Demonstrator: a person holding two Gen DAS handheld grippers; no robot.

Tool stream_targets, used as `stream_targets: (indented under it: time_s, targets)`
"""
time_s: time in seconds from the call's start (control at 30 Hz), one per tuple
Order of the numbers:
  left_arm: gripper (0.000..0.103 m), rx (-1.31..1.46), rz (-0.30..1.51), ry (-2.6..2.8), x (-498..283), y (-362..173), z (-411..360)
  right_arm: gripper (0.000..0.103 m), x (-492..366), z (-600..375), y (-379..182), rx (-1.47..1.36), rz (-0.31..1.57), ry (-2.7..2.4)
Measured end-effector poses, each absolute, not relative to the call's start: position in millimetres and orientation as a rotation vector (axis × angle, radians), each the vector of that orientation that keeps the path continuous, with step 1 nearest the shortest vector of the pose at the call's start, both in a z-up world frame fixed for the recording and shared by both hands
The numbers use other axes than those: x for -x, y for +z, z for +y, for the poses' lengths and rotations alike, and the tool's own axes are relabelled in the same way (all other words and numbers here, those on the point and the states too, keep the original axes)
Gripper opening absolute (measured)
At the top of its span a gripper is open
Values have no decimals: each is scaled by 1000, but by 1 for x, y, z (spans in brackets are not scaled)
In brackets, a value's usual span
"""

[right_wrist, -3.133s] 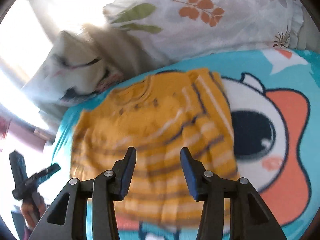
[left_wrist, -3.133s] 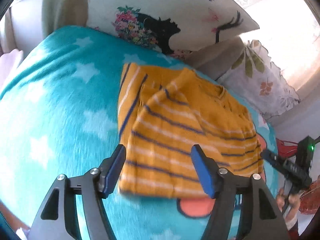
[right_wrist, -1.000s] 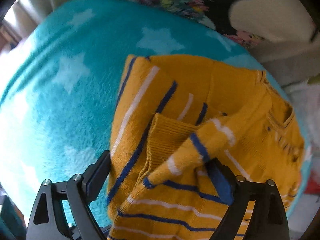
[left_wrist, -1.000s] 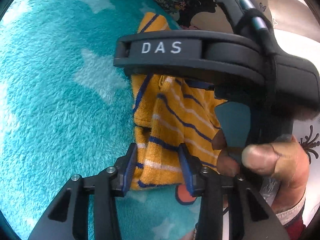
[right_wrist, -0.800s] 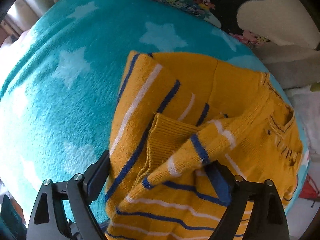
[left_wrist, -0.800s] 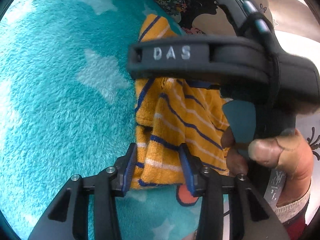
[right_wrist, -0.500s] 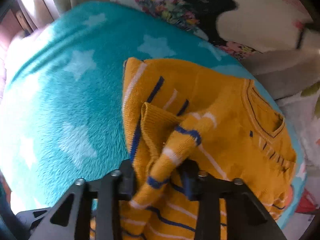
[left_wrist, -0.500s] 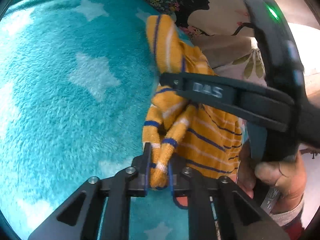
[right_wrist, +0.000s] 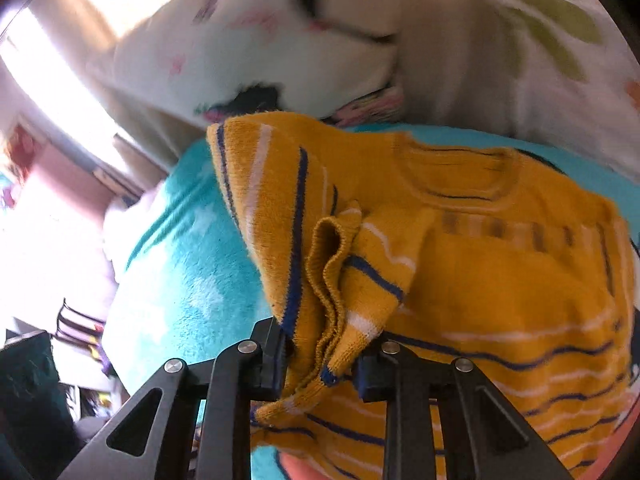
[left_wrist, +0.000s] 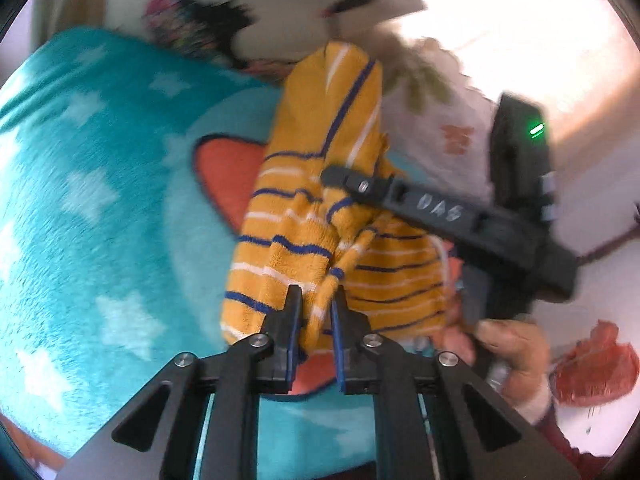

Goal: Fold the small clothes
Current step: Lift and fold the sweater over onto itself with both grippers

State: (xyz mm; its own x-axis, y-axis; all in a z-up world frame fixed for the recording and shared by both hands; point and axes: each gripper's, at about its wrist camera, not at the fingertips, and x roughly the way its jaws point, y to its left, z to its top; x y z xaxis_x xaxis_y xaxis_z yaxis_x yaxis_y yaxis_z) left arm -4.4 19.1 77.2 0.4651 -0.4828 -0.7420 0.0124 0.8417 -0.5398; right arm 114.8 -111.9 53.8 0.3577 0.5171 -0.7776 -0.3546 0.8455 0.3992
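**Both my grippers pinch the striped sweater above the blanket**

My left gripper (left_wrist: 315,316) is clamped on a bunched fold of the yellow striped sweater (left_wrist: 320,208). My right gripper (right_wrist: 320,356), its jaws just closing, pinches a thicker wad of the sweater's edge. The sweater hangs partly raised over a teal star blanket (left_wrist: 100,200), with pillows (right_wrist: 320,40) behind it.

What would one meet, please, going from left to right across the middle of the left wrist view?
Teal fleece blanket with white stars → orange patch with a dark outline printed on the blanket → mustard-yellow knitted jumper with blue and white stripes → the right gripper, black and marked DAS, reaching in from the right.
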Motion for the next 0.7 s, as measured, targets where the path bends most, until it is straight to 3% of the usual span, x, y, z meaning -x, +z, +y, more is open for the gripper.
stream_targets:
  time_s: [0.17,0.5,0.53,0.57,0.7]
  targets:
    - [29,465,1046,-348,5,90,-17,25,-119,-188,48,-206,1042,518]
    - [29,415,1154,-324,-29,53,-76,20,-133,-317,26,-260,1044,380]
    - [29,407,1160,-324,-32,50,-83,17,-135,-326,21,-266,1051,367]
    - [29,401,1164,-323,-35,48,-89,7,-135,-337,17,-264,1057,337]
    - [29,380,1190,-300,-39,41,-105,9,-137,-372,3,-291,1080,252]
